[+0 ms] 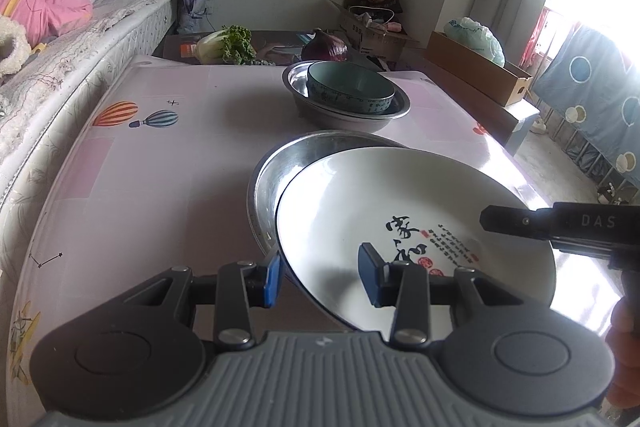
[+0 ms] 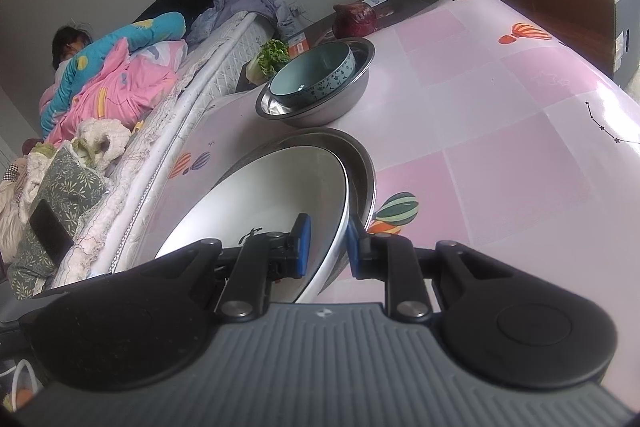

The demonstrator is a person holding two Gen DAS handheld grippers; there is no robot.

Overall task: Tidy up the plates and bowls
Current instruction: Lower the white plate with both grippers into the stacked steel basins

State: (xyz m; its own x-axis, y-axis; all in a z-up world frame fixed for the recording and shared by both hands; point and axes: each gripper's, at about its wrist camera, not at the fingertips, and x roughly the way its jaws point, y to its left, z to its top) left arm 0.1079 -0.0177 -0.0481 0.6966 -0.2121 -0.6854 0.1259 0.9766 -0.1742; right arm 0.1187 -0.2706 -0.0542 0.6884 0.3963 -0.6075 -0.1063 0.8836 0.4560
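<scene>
A white plate with black calligraphy [image 1: 400, 211] rests tilted in a steel plate [image 1: 280, 163] on the table. My left gripper [image 1: 320, 277] is open, its blue pads astride the white plate's near rim. My right gripper [image 2: 326, 245] is shut on the white plate [image 2: 272, 195] at its opposite rim, beside the steel plate [image 2: 360, 163]; it also shows in the left wrist view [image 1: 560, 227]. Farther back, a teal bowl [image 1: 350, 87] sits inside a steel bowl [image 1: 344, 117]; both show in the right wrist view, teal bowl [image 2: 312, 71] and steel bowl [image 2: 320, 103].
The table has a pink balloon-print cover [image 1: 160, 155]. A bed with bedding [image 1: 60, 27] runs along its left side. A red cabbage [image 1: 324, 47], greens [image 1: 228, 45] and cardboard boxes [image 1: 476, 67] lie behind the table.
</scene>
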